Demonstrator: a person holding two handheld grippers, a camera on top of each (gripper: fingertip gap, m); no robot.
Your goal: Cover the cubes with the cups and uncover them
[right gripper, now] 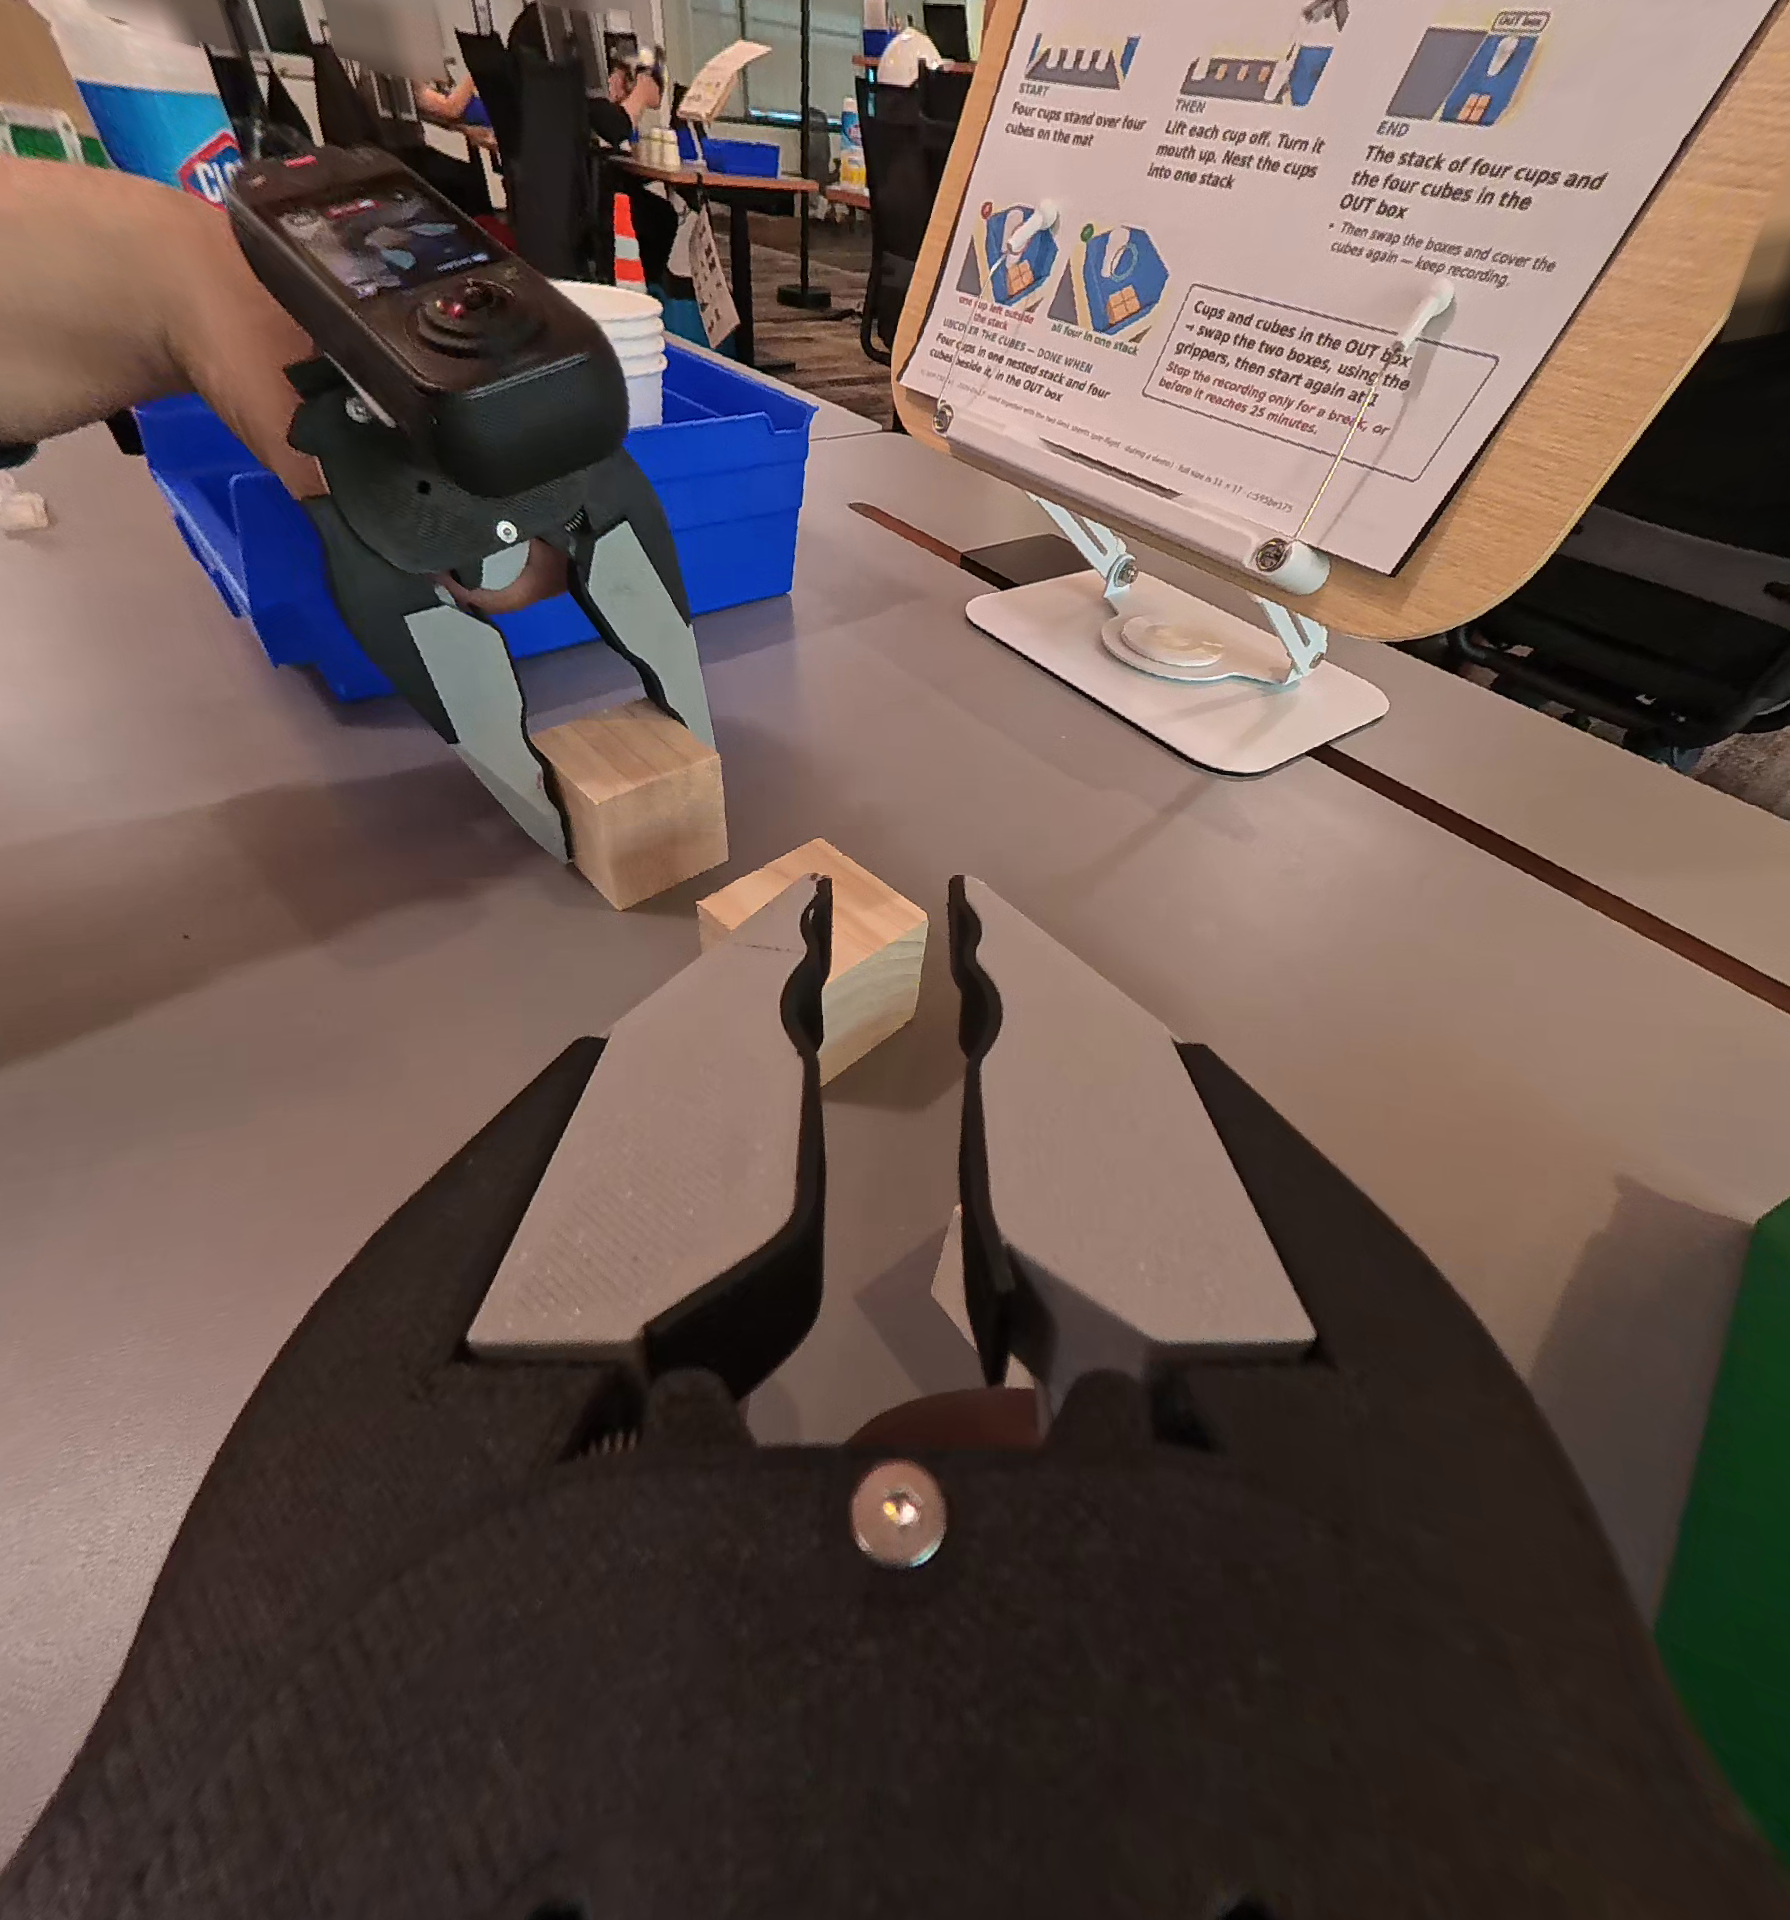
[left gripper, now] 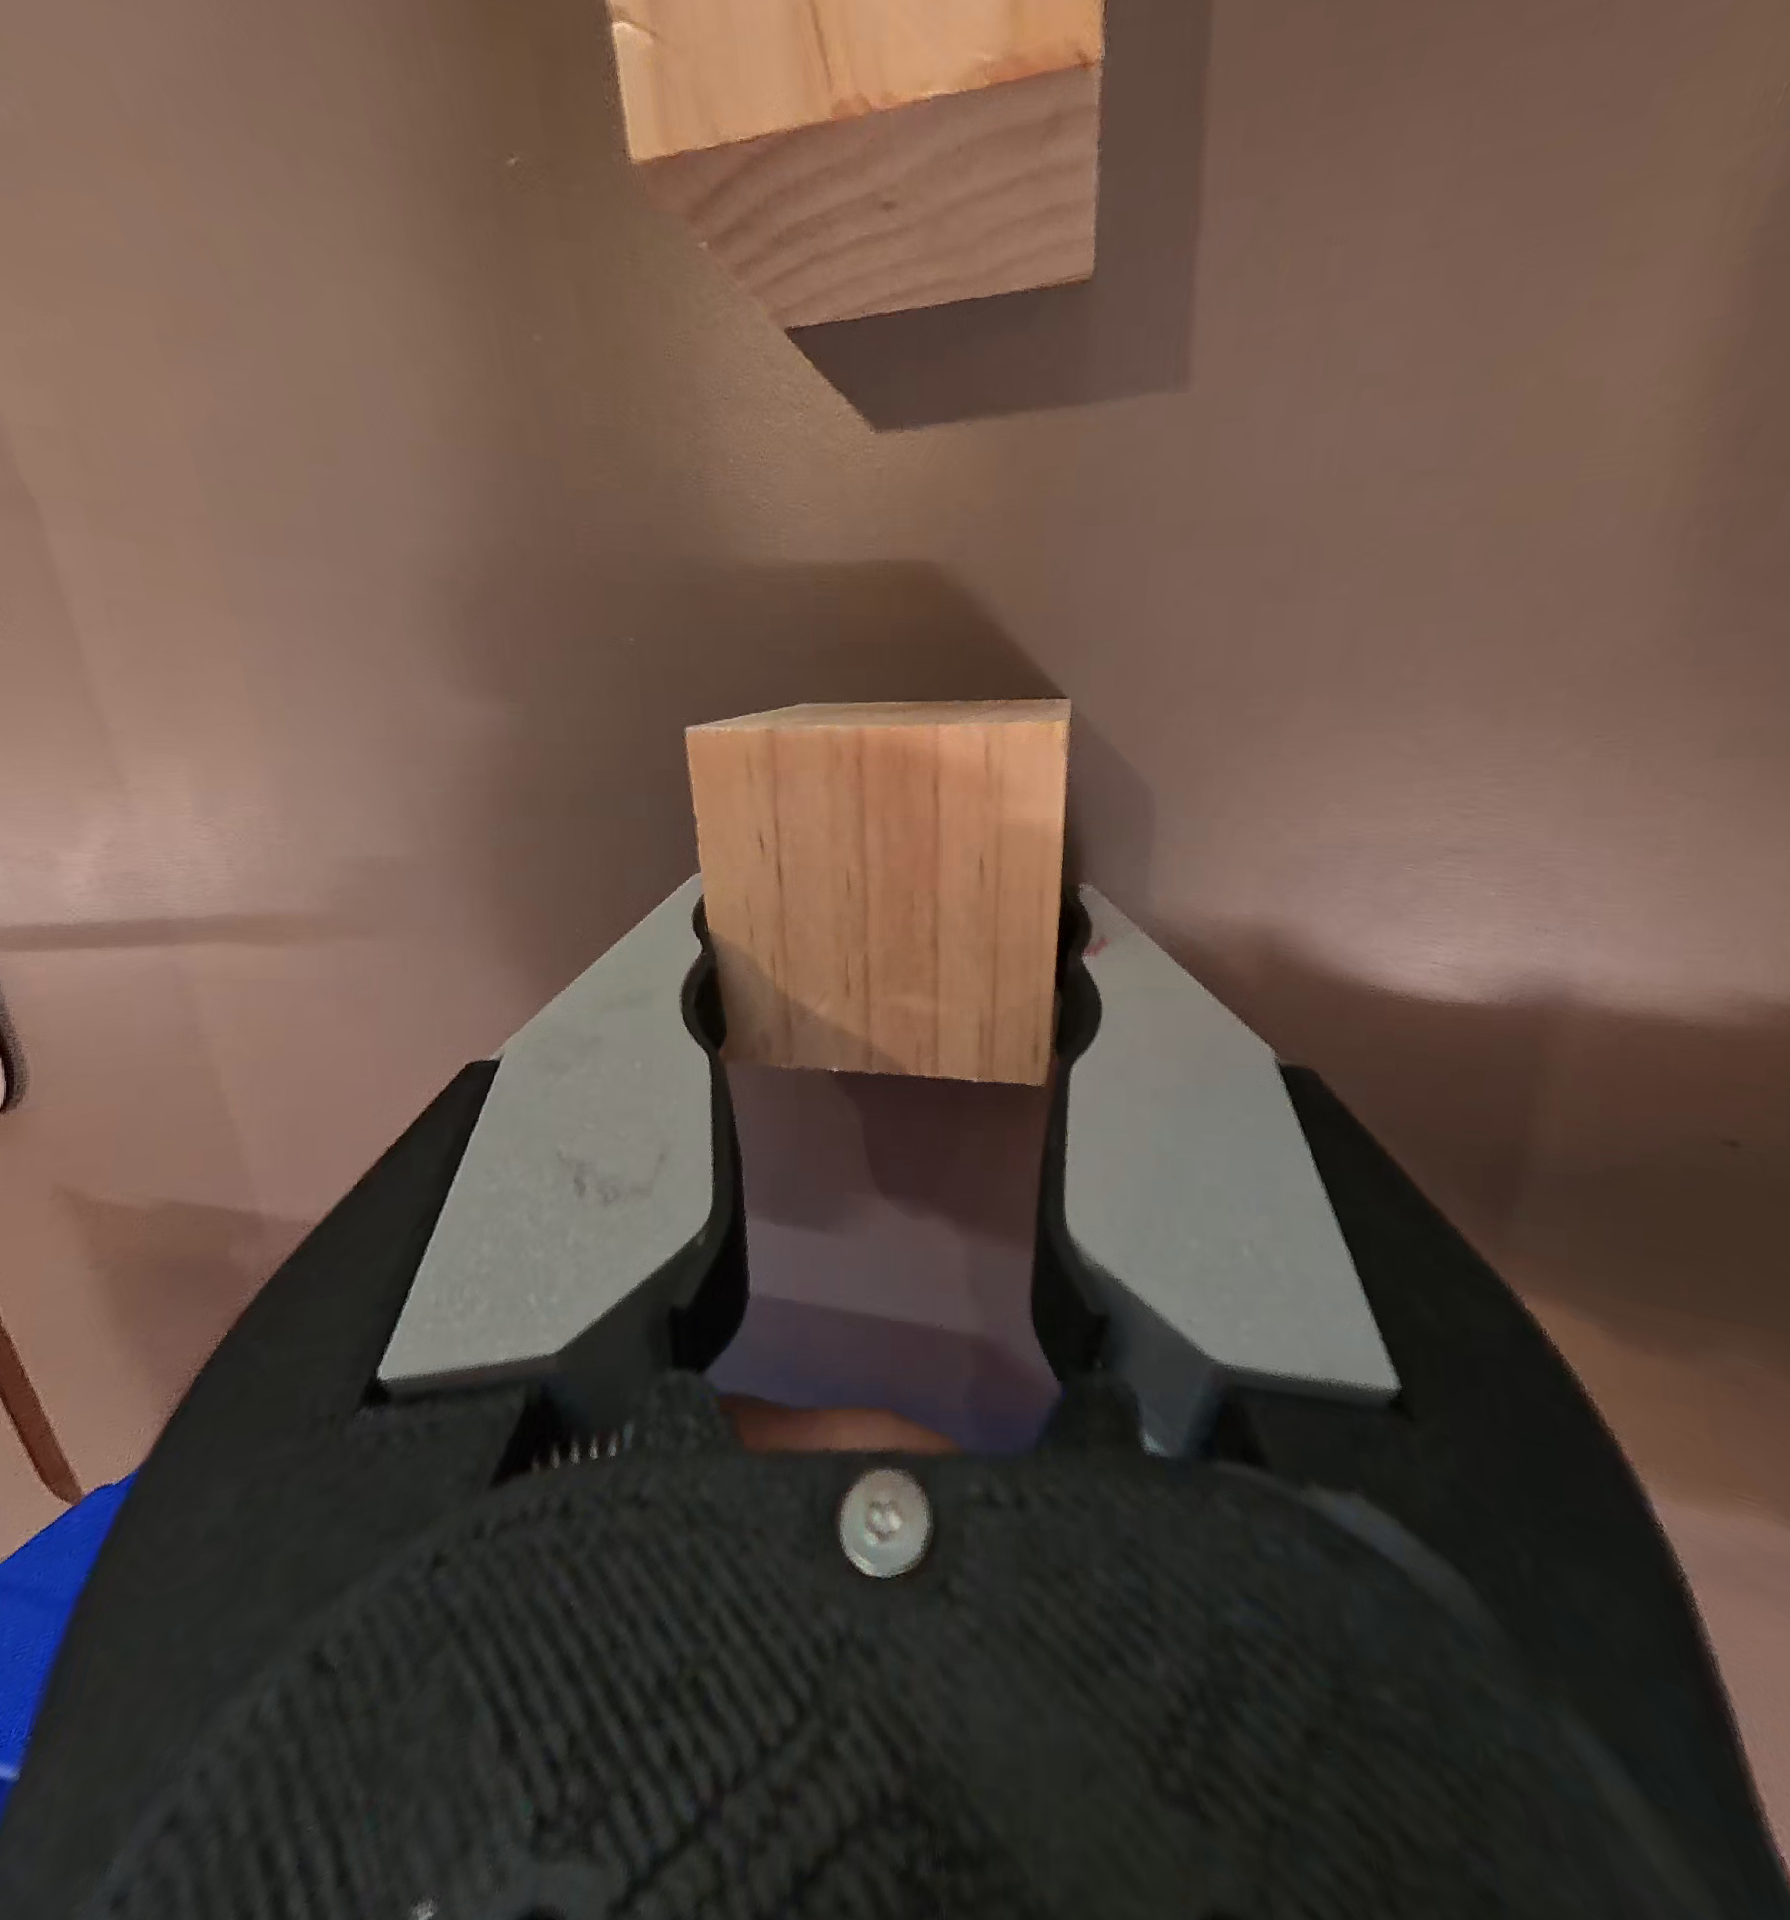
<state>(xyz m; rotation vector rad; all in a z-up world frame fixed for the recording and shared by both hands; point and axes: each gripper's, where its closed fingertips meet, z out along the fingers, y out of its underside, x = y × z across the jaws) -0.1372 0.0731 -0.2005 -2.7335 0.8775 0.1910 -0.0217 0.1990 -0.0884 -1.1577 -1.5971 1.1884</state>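
My right hand-held gripper (right gripper: 886, 914) hangs over the grey counter (right gripper: 1286, 987) with its two fingers a little apart and nothing between them. Just behind its left fingertip a wooden cube (right gripper: 860, 977) stands on the counter, partly hidden by that finger; the pads do not touch it.

A bit farther, to the left, my left hand-held gripper (left gripper: 880, 977) is clamped on a second wooden cube (left gripper: 875, 894). Both black pads press on its two sides, and in the right wrist view this cube (right gripper: 642, 800) sits with its bottom on the counter, or very near it; I cannot tell which. The two cubes are near each other but not touching.

Behind the left hand-held gripper stands a blue bin (right gripper: 735, 488), and inside it is a stack of white cups (right gripper: 626, 343), nested, mouth up. To the right, farther back, a wooden board with an instruction sheet (right gripper: 1286, 239) leans on a white stand (right gripper: 1182, 665). At the near right edge I see a green box (right gripper: 1774, 1507).
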